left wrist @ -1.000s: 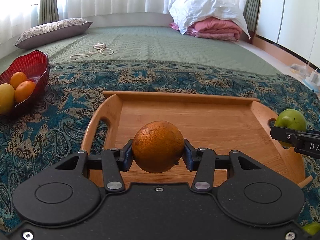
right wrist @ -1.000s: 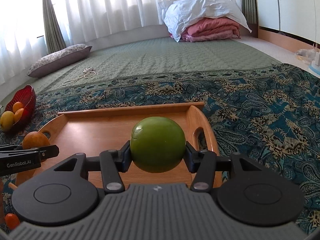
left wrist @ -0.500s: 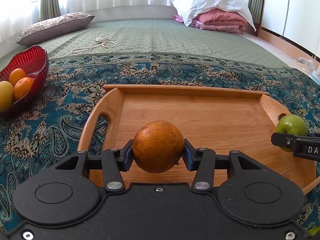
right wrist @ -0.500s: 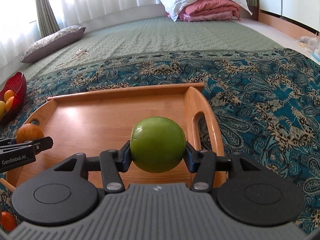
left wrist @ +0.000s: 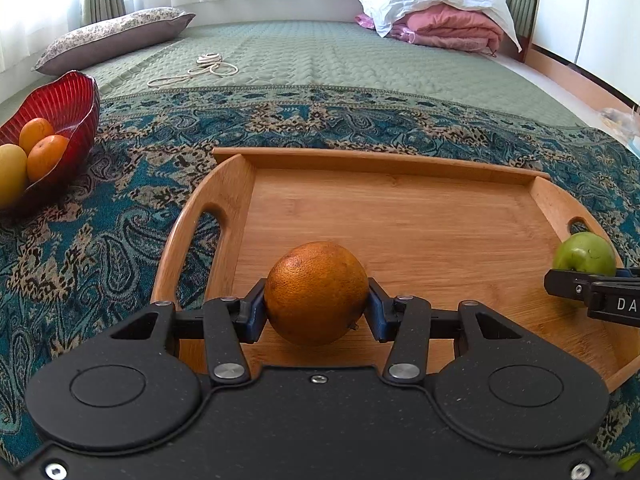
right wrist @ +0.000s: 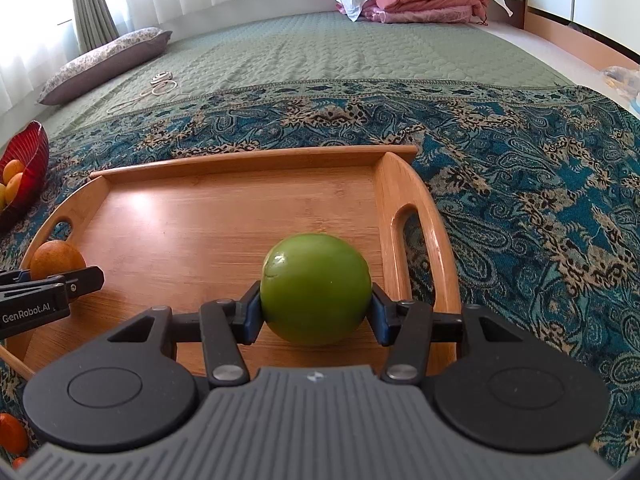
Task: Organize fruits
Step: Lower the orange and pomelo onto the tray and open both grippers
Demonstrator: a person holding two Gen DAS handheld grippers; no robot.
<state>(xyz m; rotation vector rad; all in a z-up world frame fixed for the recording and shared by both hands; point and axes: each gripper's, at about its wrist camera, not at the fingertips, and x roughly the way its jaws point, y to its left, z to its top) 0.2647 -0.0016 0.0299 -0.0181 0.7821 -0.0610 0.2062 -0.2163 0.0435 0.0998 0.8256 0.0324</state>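
My left gripper is shut on an orange and holds it low over the near left part of a wooden tray. My right gripper is shut on a green apple over the near right part of the same tray. The apple also shows in the left wrist view, and the orange in the right wrist view. A red bowl with several fruits stands to the left of the tray.
The tray lies on a blue patterned cloth over a green quilted mat. A coiled cord, a pillow and folded bedding lie at the back. Small orange fruits lie at the near left.
Both grippers have moved forward and down over the tray, each still holding its fruit. The tray looks closer and larger in both views.
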